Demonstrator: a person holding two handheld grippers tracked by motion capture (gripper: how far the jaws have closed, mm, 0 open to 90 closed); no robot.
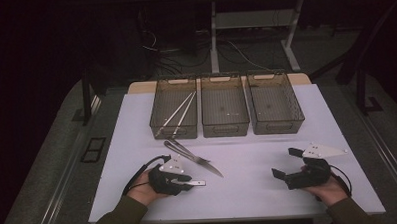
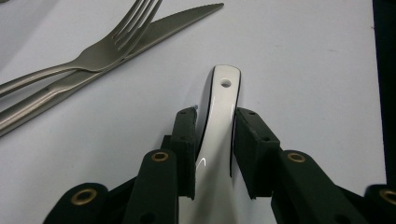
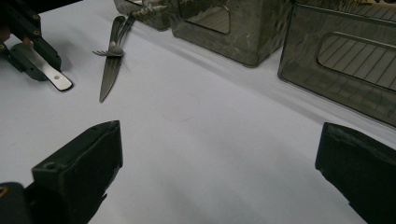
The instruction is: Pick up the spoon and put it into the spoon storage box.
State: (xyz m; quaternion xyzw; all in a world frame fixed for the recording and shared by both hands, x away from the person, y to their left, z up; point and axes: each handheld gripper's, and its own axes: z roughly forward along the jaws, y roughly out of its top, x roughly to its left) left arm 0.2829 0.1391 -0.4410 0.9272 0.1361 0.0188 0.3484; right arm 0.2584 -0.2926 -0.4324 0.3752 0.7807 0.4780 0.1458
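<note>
Left gripper (image 2: 215, 140) pinches a white utensil handle (image 2: 219, 107), possibly a spoon.
It lies on the table (image 1: 249, 190), near the fork (image 2: 93, 51) and knife (image 2: 154, 28); right gripper (image 3: 219, 172) rests spread wide.

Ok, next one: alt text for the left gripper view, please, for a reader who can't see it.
The left tongs grip a glossy white utensil handle with a small hole near its tip, just above a white table. Behind it, to the upper left, a metal fork lies across a serrated metal knife.
</note>
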